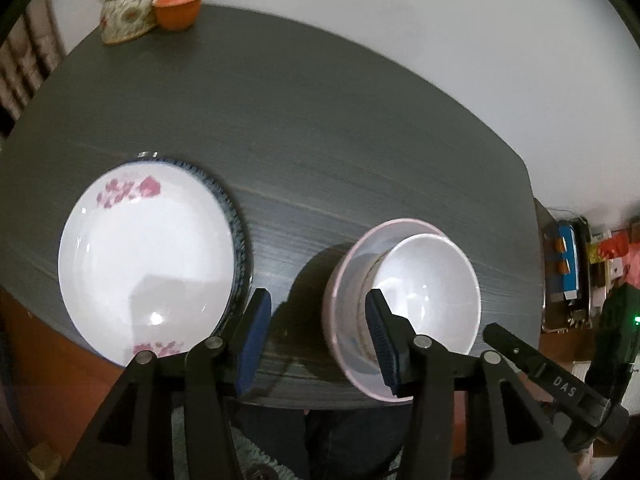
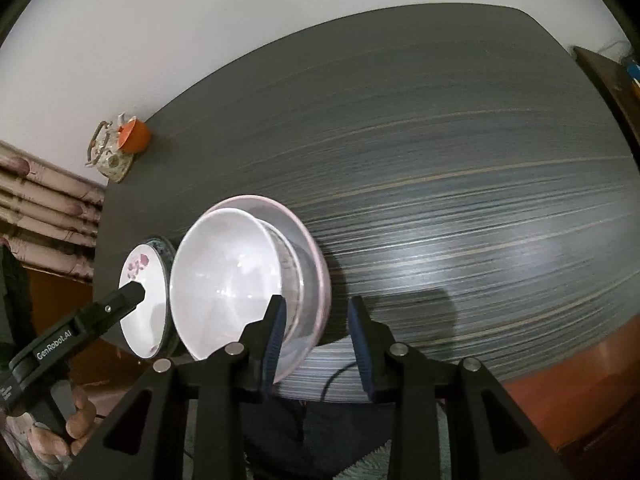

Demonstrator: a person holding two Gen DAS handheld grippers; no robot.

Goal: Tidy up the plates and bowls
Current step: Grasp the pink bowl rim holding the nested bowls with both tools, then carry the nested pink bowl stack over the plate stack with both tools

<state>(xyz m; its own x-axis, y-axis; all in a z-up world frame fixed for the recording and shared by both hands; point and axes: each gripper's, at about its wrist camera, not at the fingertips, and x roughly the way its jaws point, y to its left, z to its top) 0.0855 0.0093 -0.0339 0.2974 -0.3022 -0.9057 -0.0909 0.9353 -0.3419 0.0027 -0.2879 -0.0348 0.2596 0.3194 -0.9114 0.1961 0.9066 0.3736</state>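
1. Left wrist view: left gripper [image 1: 316, 320] partly open, nothing between the blue pads; it hangs over the near edge of the dark grey wood-grain table [image 1: 320, 140], between the two stacks.
2. Right gripper [image 2: 316, 332] also partly open and empty, jaws just beside the bowl stack, not touching as far as visible.
3. White glossy bowl [image 1: 432, 284] sits nested inside a wider pink-rimmed white bowl [image 1: 344, 280], near the table's near edge; both hold no food. Judged: stacked to save space.
4. White plate with pink flowers [image 1: 148, 252] lies on a blue-rimmed plate [image 1: 240, 224] at the near left edge; likes grouped with likes.
5. Floral ceramic teapot [image 1: 124, 4] and orange lidded cup [image 1: 178, 6] stand at the far left corner, well apart.
6. Judged: sorting looks about finished.
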